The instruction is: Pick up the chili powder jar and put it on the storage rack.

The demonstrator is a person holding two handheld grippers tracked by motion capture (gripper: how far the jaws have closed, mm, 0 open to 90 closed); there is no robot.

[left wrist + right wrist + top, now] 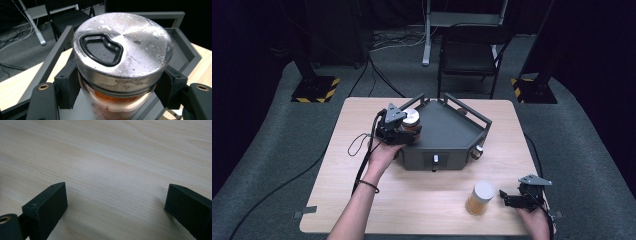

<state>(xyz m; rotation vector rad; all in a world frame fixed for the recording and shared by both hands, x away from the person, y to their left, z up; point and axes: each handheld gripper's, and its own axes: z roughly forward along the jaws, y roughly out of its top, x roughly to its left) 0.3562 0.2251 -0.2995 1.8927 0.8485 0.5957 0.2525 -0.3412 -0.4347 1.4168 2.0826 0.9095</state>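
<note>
High view: my left gripper [404,131] is at the left rear corner of the grey tray [447,131], which sits toward the far edge of the table [422,205]. Its jaws are clamped on a jar [411,119] with a metal lid and orange contents, at the tray's left wall. A second jar [480,198], white-lidded, stands upright near the table's front right corner, just beside my right gripper [508,198], apart from it. My right hand [536,221] rests at the front edge.

Left gripper view: the two black jaws press on the jar [120,100] from both sides, just under the scuffed silver lid [125,47]. The lid has a black-rimmed bean-shaped recess. The tray's rail [53,60] and floor lie behind and below the jar; I cannot tell whether the jar's base touches the tray.

Right gripper view: my right gripper [116,202] has its jaws spread wide, nothing between them, bare pale wood of the table [112,157] under them
</note>
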